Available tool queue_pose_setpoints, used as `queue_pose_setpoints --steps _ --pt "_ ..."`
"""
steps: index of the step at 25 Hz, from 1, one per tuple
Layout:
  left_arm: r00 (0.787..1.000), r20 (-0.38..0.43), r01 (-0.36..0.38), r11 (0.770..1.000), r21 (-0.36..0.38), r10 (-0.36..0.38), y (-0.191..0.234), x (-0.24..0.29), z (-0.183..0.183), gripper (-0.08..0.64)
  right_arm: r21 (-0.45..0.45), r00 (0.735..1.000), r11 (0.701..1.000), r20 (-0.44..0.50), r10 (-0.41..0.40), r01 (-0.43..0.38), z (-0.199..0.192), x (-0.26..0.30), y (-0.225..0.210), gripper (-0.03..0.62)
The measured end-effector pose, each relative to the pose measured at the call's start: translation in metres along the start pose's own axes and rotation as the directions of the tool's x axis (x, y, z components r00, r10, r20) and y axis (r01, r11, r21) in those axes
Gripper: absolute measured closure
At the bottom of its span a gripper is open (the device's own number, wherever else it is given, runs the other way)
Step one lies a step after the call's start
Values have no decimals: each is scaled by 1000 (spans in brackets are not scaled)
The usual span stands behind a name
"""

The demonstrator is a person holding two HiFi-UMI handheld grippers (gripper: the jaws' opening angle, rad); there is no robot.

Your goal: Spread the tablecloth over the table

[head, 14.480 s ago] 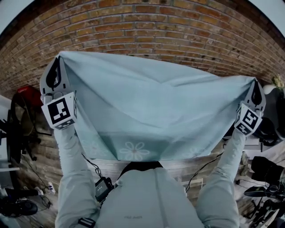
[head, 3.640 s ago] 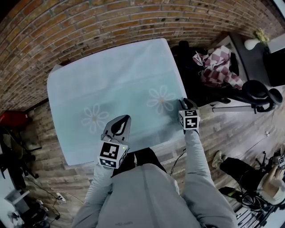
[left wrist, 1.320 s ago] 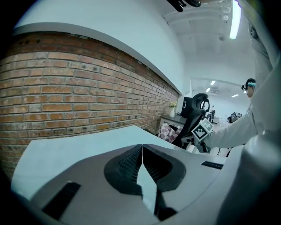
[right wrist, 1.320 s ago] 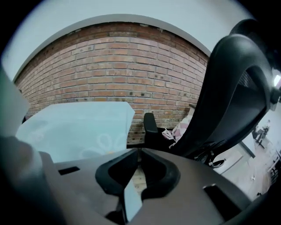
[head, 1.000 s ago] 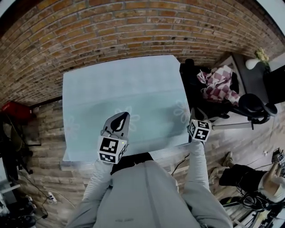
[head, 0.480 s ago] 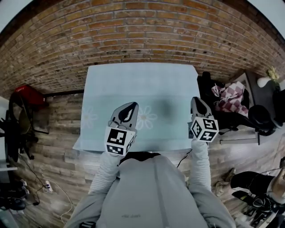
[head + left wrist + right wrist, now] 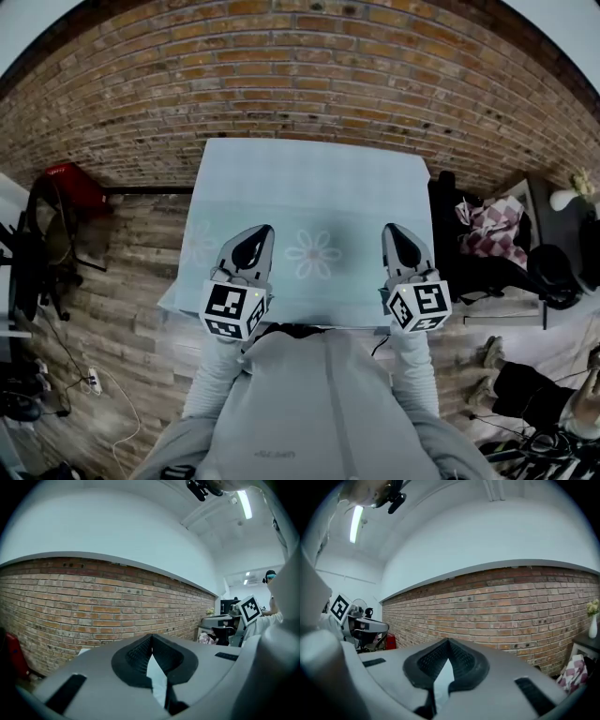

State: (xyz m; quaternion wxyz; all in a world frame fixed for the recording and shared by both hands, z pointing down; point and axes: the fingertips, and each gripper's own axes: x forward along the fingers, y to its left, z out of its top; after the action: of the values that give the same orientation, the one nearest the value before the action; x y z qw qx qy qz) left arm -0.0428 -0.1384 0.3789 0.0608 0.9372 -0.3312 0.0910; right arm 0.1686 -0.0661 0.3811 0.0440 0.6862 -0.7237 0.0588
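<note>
We see the tablecloth lying flat and smooth over the table, which it hides. It is pale blue with a white flower near our side. Its far edge sits by the brick wall, and its near edge is right in front of us. The left gripper is over the near left part of the cloth. Its jaws are pressed together with nothing in them. The right gripper is over the near right part, and its jaws are together and empty too. Both seem to be up off the cloth, but from above we cannot be sure. A checked cloth lies off to the right, well apart from the table.
</note>
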Motion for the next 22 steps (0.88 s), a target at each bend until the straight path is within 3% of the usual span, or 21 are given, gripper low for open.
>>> queue_pose_setpoints --steps 5,13,22 --pt "1000 2 -9 1000 -11 9 0 -13 -7 537 11 999 1000 42 28 -28 7 -20 9 571" --pt "999 -39 33 999 -8 -33 -15 -12 -17 537 -16 999 999 -13 -35 35 -19 -35 3 571" --pt "997 -51 52 999 -2 -52 -17 -4 -18 537 -60 1000 998 5 -23 24 -9 -37 9 571"
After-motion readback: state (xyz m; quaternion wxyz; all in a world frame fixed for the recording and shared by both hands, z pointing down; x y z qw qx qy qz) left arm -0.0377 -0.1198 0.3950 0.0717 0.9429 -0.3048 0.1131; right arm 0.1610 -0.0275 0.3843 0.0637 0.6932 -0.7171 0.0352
